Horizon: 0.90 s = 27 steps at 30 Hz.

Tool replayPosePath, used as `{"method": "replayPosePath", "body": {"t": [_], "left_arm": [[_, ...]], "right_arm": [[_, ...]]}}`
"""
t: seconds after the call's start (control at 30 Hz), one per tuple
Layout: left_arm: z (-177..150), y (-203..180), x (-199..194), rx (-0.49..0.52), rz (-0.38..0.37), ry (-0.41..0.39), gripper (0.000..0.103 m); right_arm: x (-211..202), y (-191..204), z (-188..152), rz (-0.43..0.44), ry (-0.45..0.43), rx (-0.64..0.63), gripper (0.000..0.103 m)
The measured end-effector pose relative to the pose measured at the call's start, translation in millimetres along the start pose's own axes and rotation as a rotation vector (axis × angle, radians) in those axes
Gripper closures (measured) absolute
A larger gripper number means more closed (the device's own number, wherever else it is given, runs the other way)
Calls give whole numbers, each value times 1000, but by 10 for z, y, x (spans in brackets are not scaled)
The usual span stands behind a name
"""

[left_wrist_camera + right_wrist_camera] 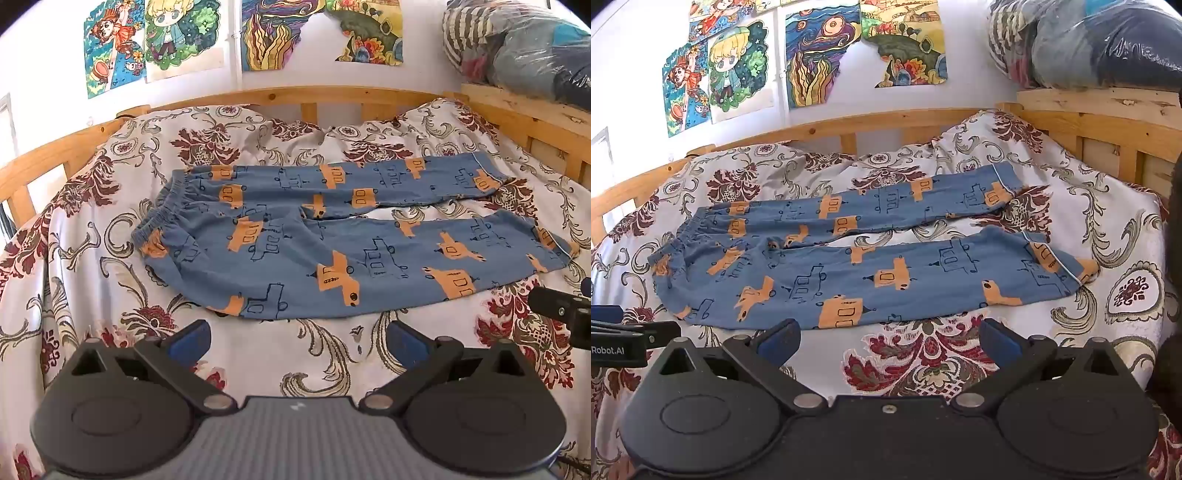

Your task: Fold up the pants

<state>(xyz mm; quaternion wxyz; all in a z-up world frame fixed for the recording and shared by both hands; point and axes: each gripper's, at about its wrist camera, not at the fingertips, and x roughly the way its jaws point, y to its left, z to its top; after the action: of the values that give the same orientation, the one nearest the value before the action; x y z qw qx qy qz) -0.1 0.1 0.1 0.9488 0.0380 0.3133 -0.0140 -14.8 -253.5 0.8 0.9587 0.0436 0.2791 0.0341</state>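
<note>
The pants (332,236) lay flat across the bed (110,295), waistband left, 2 legs spread right. My left gripper (299,338) and right gripper (890,338) hovered before them, both wide open, empty. Folding hadn't begun; next I'd need to pinch the near leg's edge.

Black tongs (299,338) with blue pads (192,338), silver rivets

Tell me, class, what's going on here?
A person holds tongs in each hand over a bed. Blue pants lie flat and unfolded on the bedspread, waistband to the left, legs to the right. The left tongs and the right tongs are both open and empty, short of the pants. Folding has not started.
</note>
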Motion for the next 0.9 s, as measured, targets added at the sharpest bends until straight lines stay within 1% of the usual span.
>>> {"method": "replayPosePath", "body": {"t": [0.57, 0.67, 0.8, 0.9], "left_arm": [[-28, 14, -14, 4, 3, 10, 0], [-2, 17, 42, -6, -6, 35, 0], [-14, -3, 55, 4, 1, 37, 0], [-9, -9, 75, 0, 6, 50, 0]], "right_arm": [[4, -7, -3, 2, -3, 3, 1], [22, -8, -27, 10, -3, 16, 1], [-1, -44, -12, 7, -19, 27, 1], [-1, -74, 33, 0, -13, 42, 1]]}}
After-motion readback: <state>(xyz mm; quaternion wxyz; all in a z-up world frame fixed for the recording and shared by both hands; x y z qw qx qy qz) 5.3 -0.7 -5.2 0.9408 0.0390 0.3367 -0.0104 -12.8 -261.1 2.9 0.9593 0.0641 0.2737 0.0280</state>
